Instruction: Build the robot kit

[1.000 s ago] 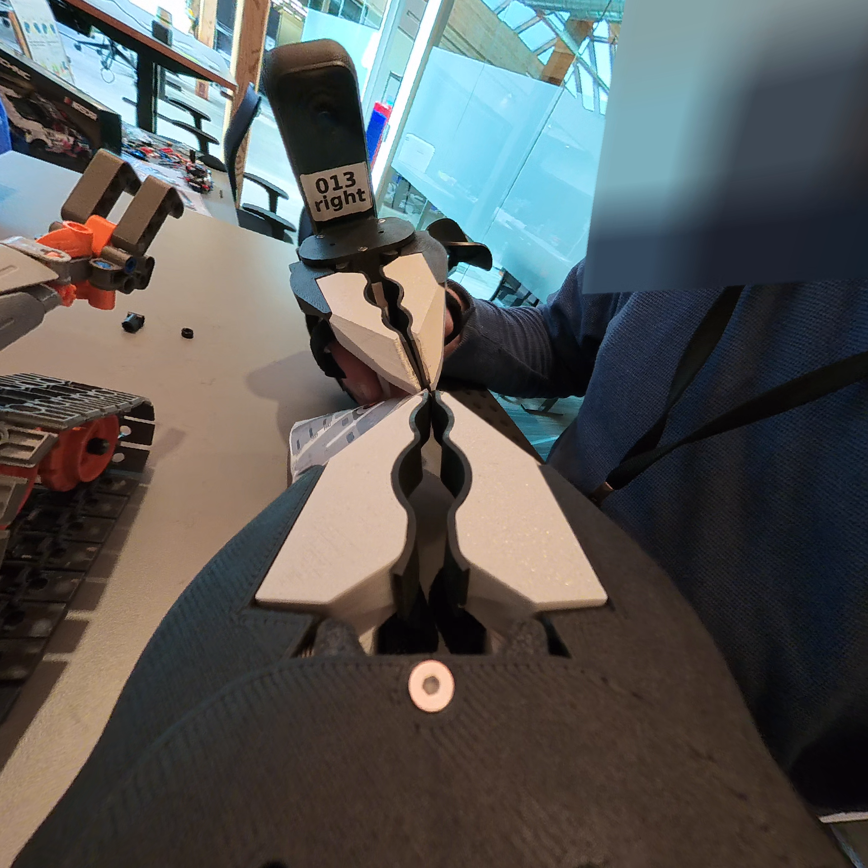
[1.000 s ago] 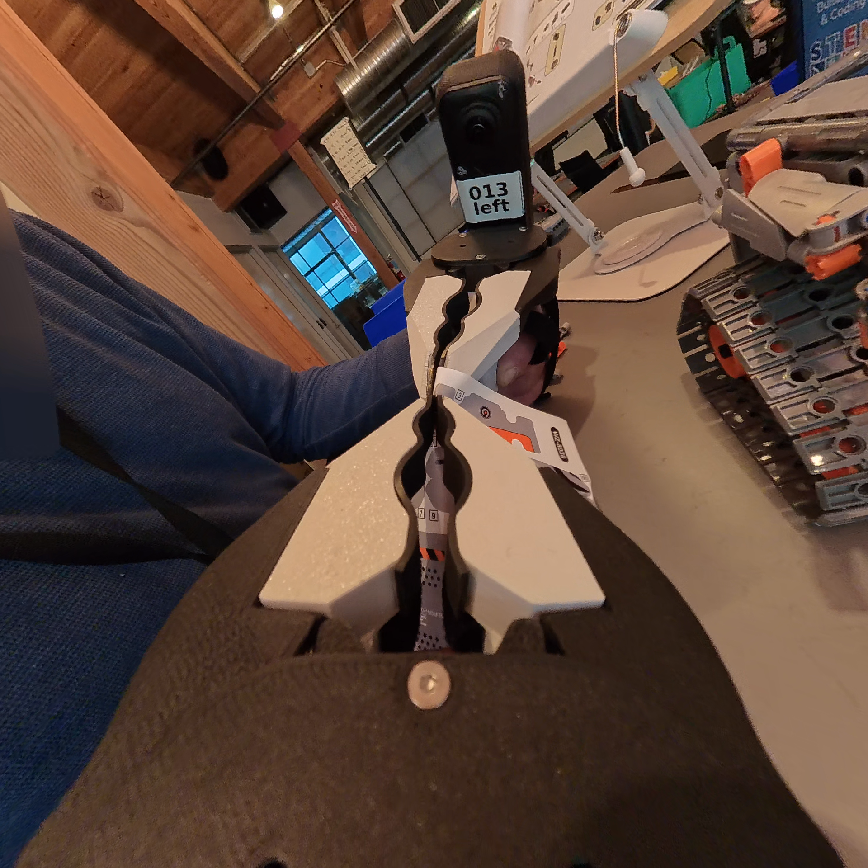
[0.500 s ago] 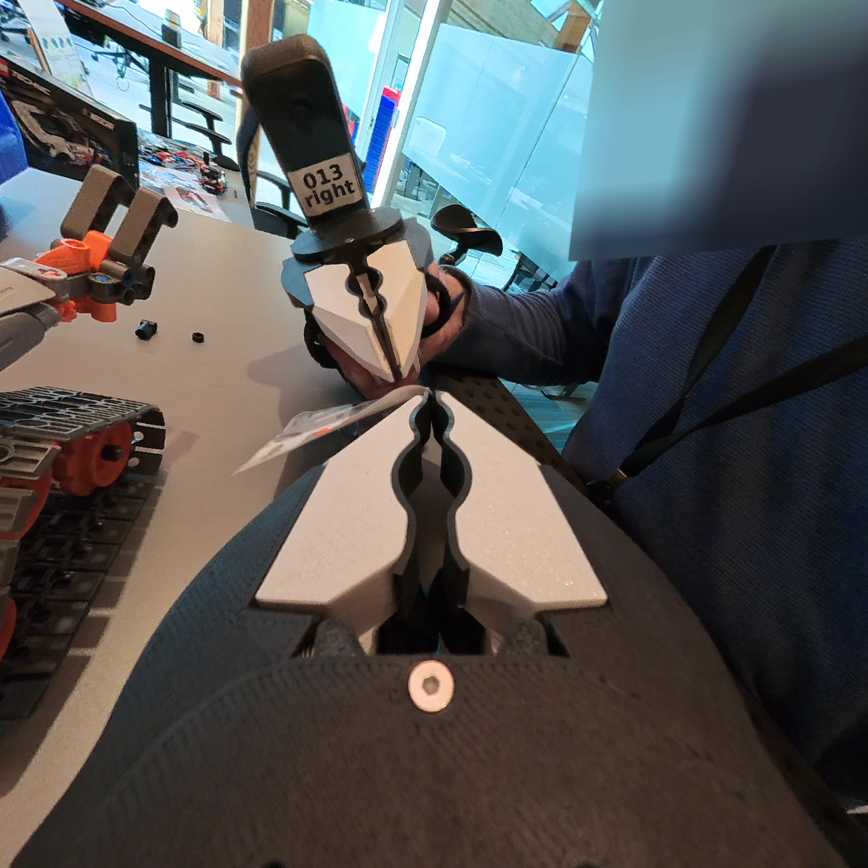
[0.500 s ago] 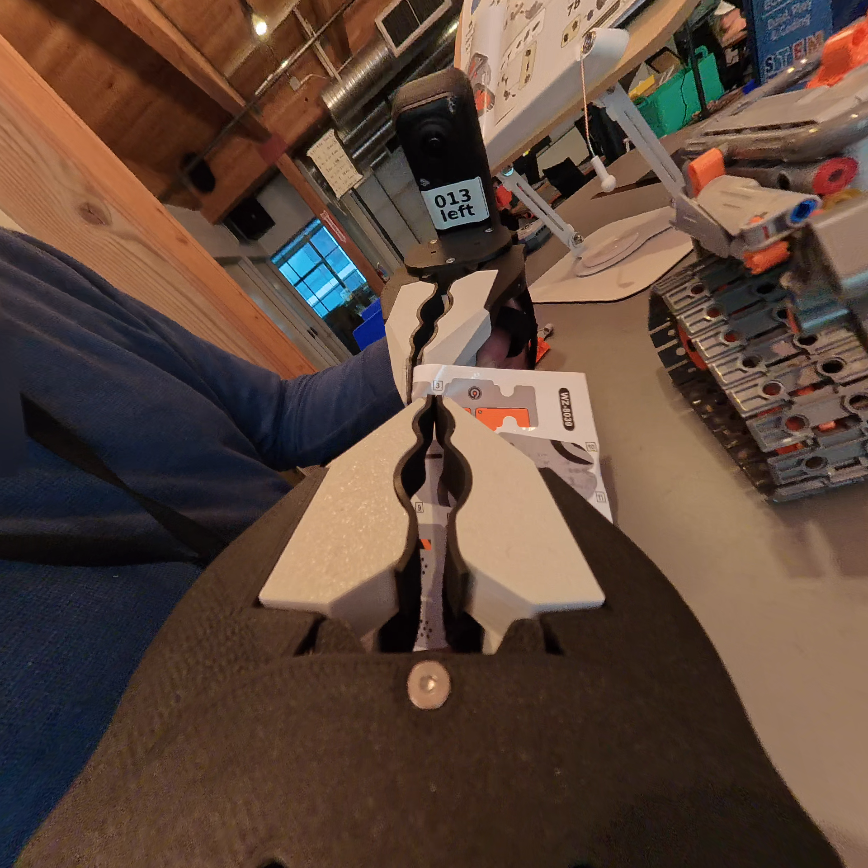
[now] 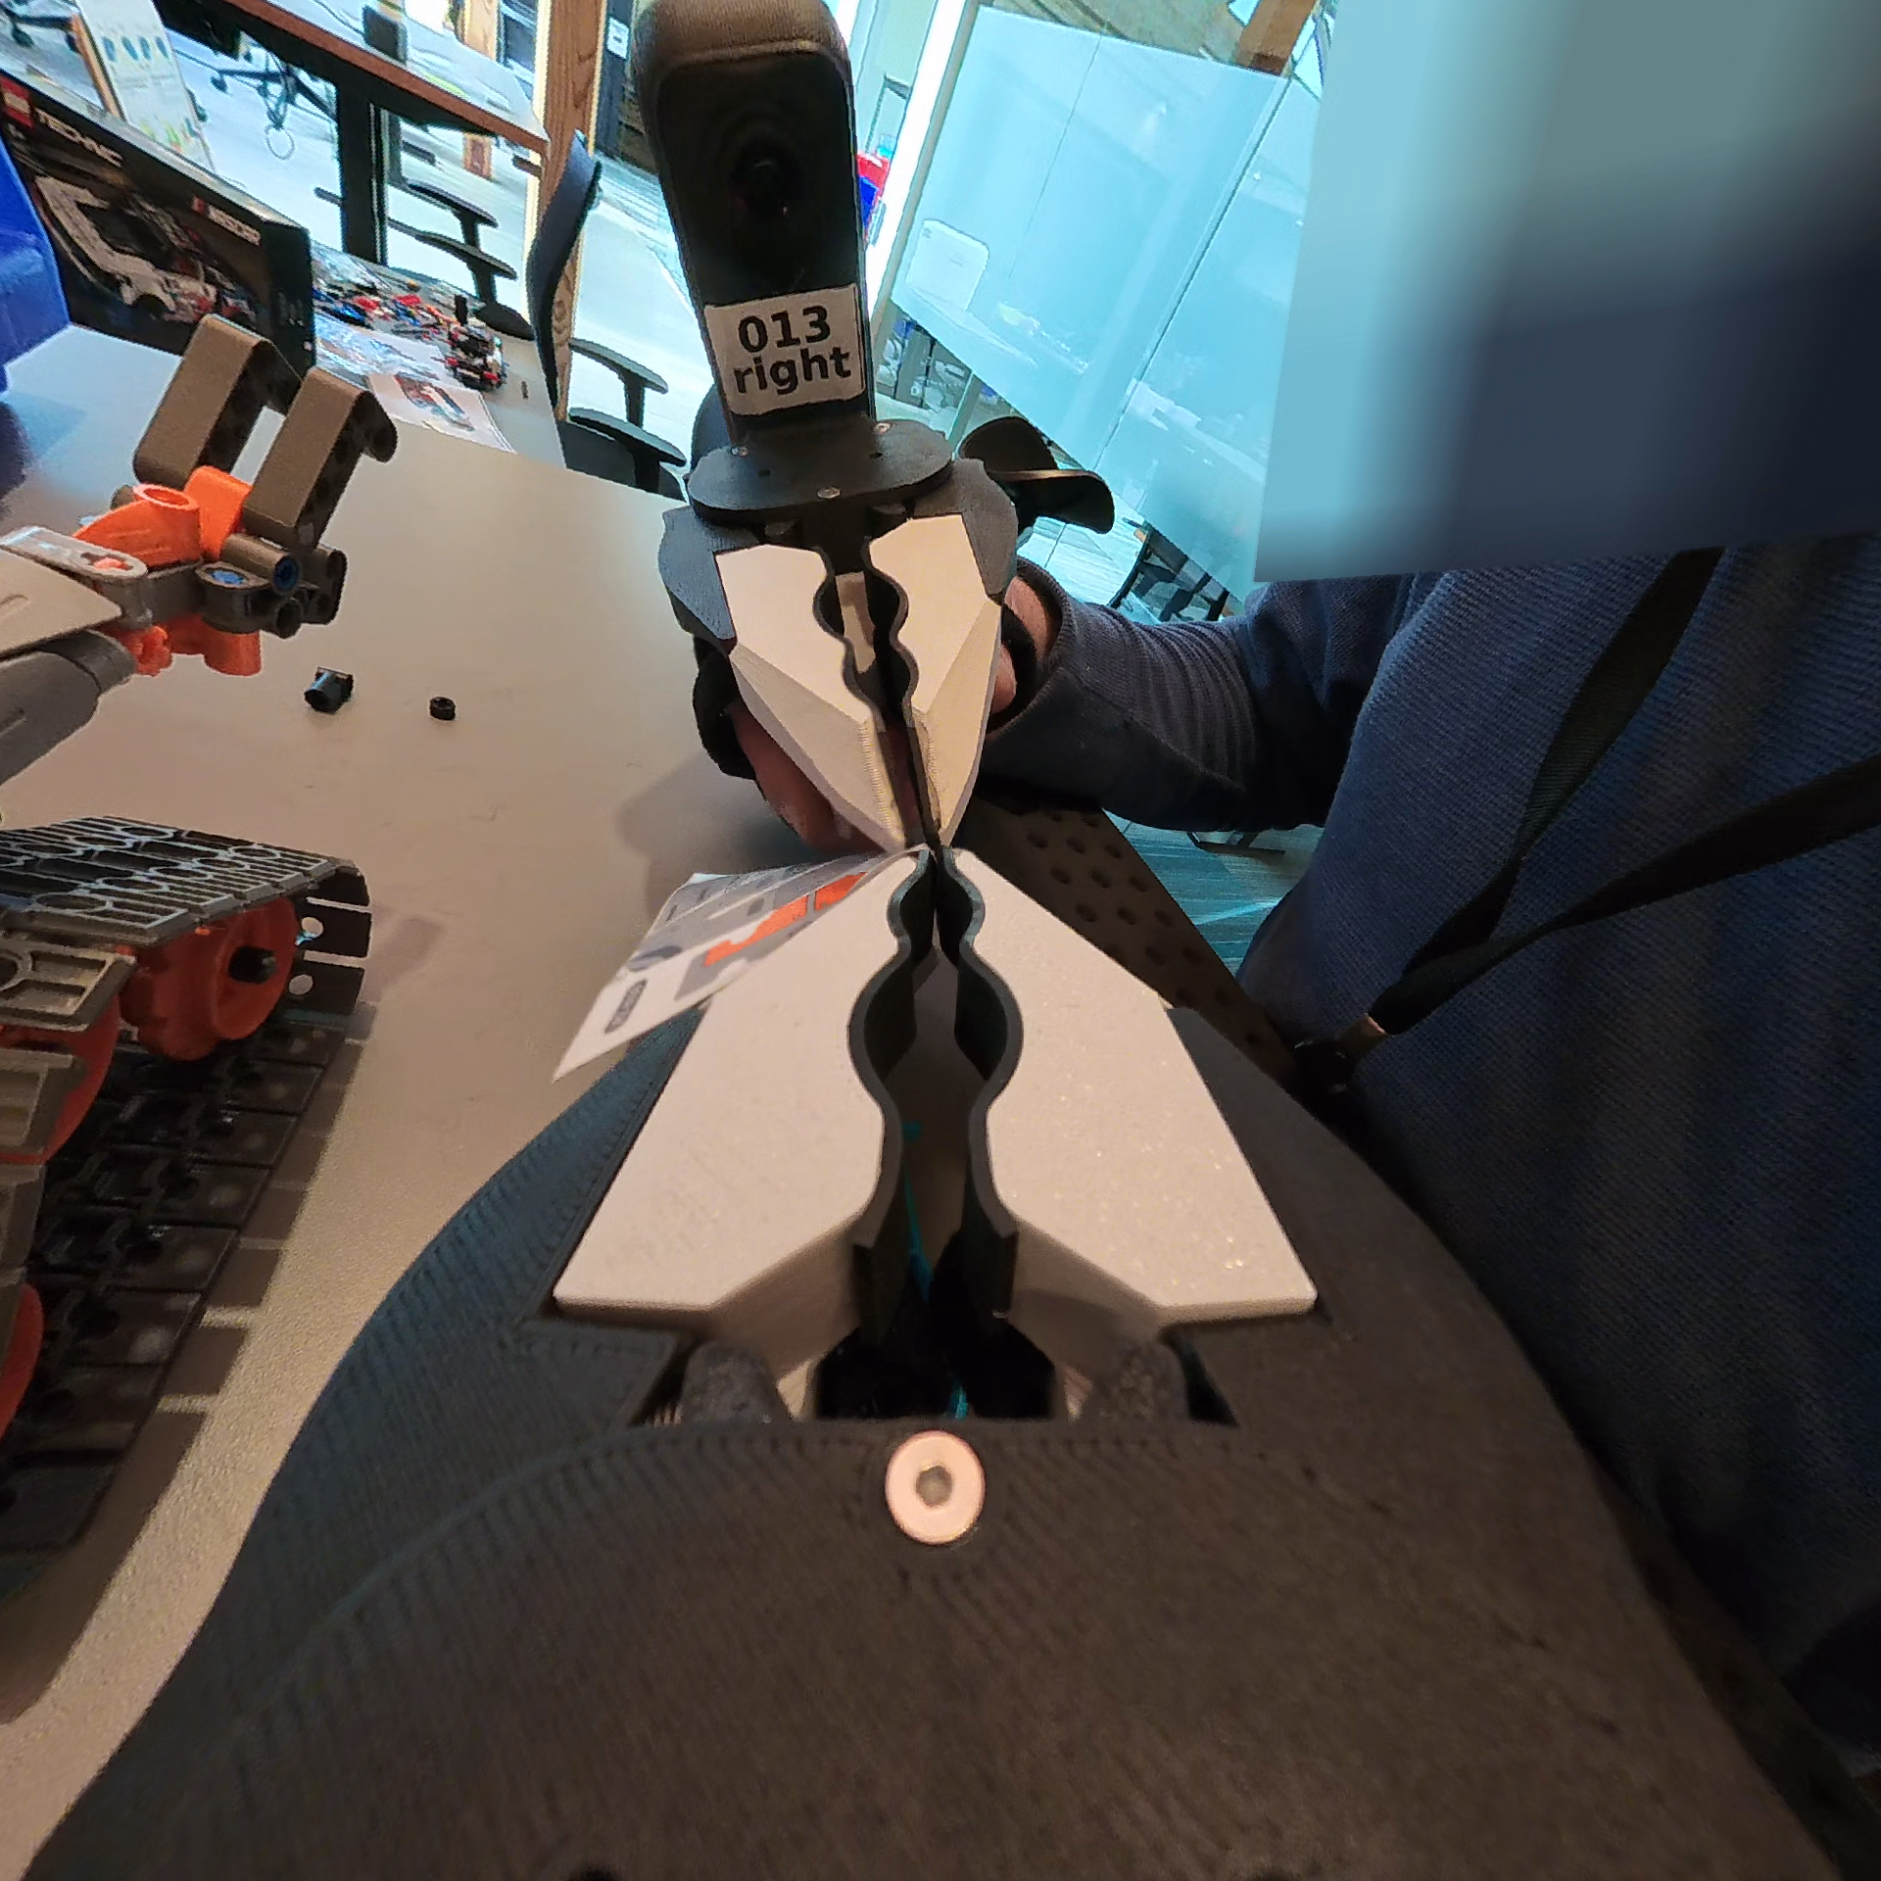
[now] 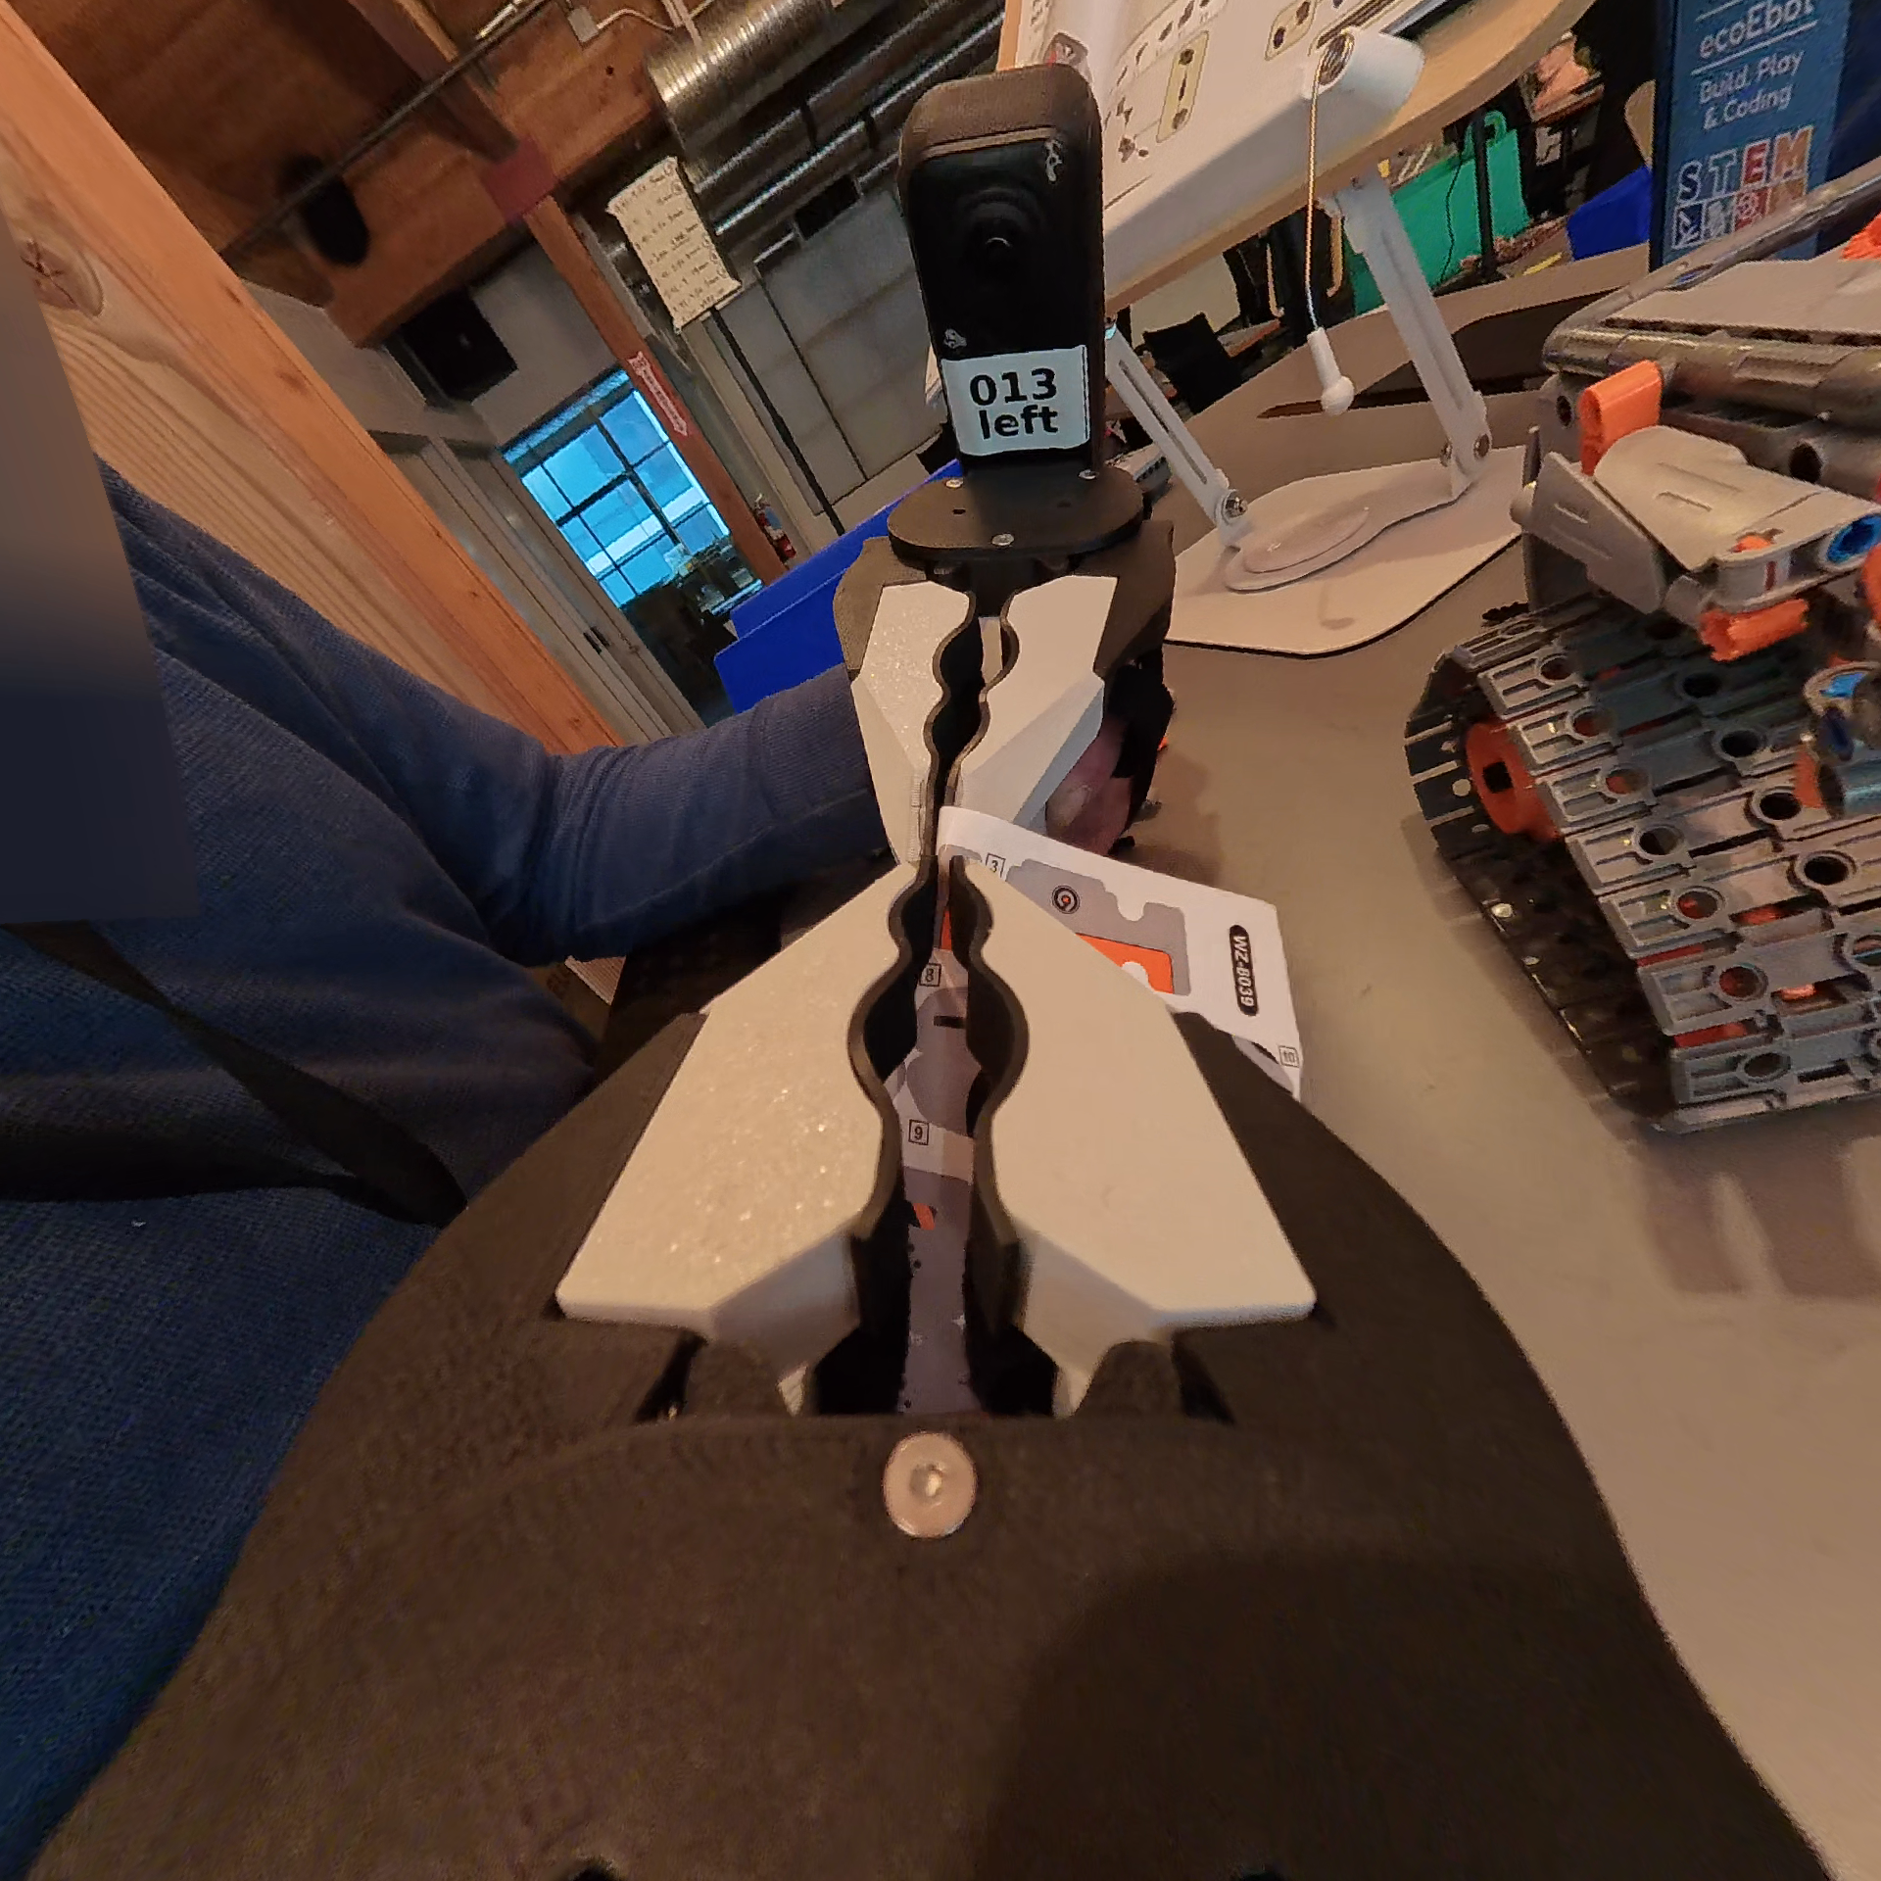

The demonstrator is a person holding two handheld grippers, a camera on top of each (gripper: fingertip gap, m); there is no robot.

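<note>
A white sticker sheet (image 6: 1150, 947) with grey and orange shapes hangs above the grey table (image 6: 1527, 1323). My right gripper (image 6: 942, 877) is shut on it, and the sheet shows between its jaws. It also shows in the left wrist view (image 5: 713, 942), sticking out left of my left gripper (image 5: 931, 857). The left gripper is shut, with its tips pinched on the sheet's top corner. The two grippers point at each other, tip to tip: the right gripper (image 5: 914, 827) is ahead in the left wrist view, and the left gripper (image 6: 931, 814) is ahead in the right wrist view.
A grey and orange tracked brick vehicle (image 6: 1679, 814) stands on the table; it also shows in the left wrist view (image 5: 153, 916). Two small black parts (image 5: 328, 690) lie loose. A white stand (image 6: 1323, 509) holds a printed board. A person in a blue sweater (image 5: 1578, 1018) holds both grippers. My two grippers' fingertips are within a few centimetres of each other.
The grippers drew a little apart, with the sheet lying flatter, then came back tip to tip. The sheet now tilts down toward the table again.
</note>
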